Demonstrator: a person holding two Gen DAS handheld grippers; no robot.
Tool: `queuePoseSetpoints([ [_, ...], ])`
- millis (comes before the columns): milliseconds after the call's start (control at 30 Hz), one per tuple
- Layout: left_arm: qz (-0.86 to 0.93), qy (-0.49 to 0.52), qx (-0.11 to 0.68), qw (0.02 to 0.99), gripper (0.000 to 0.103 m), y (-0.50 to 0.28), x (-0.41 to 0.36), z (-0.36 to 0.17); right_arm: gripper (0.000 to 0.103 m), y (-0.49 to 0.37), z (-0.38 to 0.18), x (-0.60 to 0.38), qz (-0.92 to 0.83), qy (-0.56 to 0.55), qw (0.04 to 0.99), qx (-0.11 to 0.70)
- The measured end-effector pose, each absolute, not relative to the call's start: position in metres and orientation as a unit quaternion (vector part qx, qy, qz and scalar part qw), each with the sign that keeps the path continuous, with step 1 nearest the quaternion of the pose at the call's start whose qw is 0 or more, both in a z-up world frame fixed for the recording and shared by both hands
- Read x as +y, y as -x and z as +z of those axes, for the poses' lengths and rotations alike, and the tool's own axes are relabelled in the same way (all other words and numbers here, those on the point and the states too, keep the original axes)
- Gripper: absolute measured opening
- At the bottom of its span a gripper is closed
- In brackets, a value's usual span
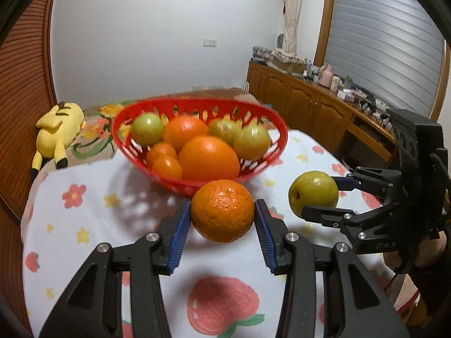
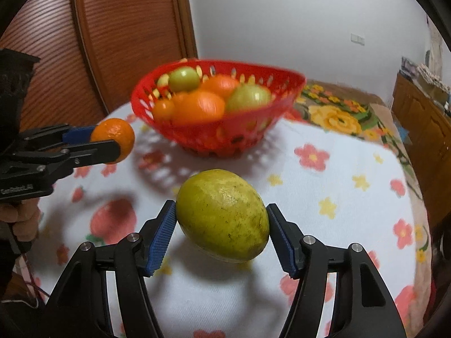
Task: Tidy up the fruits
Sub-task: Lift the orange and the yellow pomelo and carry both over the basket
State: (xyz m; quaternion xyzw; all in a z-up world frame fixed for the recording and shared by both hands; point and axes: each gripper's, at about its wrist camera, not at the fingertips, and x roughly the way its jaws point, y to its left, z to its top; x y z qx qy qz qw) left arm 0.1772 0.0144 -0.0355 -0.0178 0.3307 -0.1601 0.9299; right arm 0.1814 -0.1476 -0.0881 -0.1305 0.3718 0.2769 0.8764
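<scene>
While the left tongs (image 1: 222, 214) pinch an orange (image 1: 222, 209) and the right tongs (image 2: 222, 219) pinch a green fruit (image 2: 222, 215) above the surface (image 2: 352, 205), lower each gently into the red basket (image 1: 270, 112) near its far edge

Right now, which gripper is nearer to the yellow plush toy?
Left. The left gripper, holding an orange, is on the side of the yellow plush toy; the right gripper, holding a green fruit, sits farther across the table.
</scene>
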Motion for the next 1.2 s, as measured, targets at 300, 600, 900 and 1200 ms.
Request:
queuePoseSetpoints([
  [300,-0.15,0.02,0.309,0.939,0.044,-0.199,0.026,-0.013,0.066,-0.202,-0.033,-0.142,0.288,0.134,0.888,0.332],
  [600,-0.141,0.025,0.311,0.94,0.044,-0.23,0.038,-0.008,0.066,-0.242,-0.014,-0.129,0.296,0.142,0.887,0.324],
  [900,-0.133,0.027,0.325,0.936,0.044,-0.257,0.048,-0.015,0.066,-0.283,-0.019,-0.107,0.302,0.154,0.876,0.344],
  [1200,-0.129,0.03,0.335,0.933,0.044,-0.278,0.054,-0.024,0.066,-0.325,-0.034,-0.089,0.301,0.169,0.864,0.367],
])
